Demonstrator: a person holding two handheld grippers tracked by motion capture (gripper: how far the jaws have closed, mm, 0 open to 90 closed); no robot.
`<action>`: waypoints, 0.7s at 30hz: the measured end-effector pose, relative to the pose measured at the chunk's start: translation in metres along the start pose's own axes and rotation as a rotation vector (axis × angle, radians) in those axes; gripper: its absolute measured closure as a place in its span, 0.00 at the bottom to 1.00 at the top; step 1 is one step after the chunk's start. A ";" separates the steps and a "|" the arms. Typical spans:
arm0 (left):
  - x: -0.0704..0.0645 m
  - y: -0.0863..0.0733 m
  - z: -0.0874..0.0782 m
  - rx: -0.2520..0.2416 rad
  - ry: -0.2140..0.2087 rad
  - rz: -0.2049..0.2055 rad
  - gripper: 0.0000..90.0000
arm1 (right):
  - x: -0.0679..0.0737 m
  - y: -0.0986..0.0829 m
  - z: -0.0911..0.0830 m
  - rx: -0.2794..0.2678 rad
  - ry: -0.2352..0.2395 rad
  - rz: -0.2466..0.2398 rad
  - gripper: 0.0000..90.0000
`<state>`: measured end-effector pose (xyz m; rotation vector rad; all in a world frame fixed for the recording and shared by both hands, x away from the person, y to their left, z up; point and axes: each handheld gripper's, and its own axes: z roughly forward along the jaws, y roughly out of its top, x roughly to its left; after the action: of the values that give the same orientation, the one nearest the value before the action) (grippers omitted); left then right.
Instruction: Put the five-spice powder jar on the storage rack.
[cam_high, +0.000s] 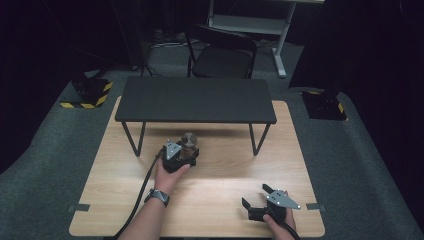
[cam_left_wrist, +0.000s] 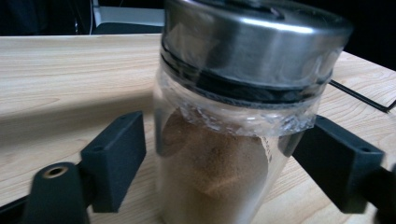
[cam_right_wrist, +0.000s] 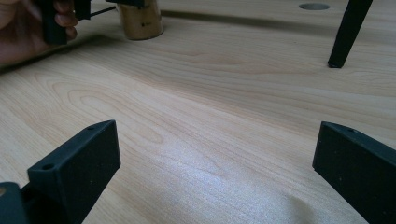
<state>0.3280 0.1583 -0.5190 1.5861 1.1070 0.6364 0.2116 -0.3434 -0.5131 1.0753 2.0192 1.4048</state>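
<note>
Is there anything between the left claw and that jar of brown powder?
Nothing visible. The jar stands on the table right between the left gripper's open jaws, with a small gap on the left side.

The jar (cam_high: 189, 143) is a clear glass spice jar with a brushed-metal lid and a torn band of clear plastic wrap below the lid; brown powder fills its lower part, seen closest in the left gripper view (cam_left_wrist: 224, 140). It stands upright on the light wooden table (cam_high: 225, 195), near the table's middle, just in front of the low black shelf (cam_high: 195, 100)
</note>
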 end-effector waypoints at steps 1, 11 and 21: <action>-0.002 -0.002 0.000 -0.005 0.004 0.006 0.25 | 0.000 0.000 0.000 -0.001 -0.001 0.000 0.01; -0.003 -0.013 -0.005 -0.060 0.006 0.014 0.33 | 0.001 0.000 0.000 -0.003 -0.003 -0.003 0.01; -0.003 -0.015 -0.016 -0.062 -0.012 0.037 0.34 | 0.001 -0.001 0.000 -0.004 -0.005 -0.004 0.01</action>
<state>0.3087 0.1631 -0.5276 1.5580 1.0416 0.6789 0.2103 -0.3427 -0.5136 1.0710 2.0134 1.4023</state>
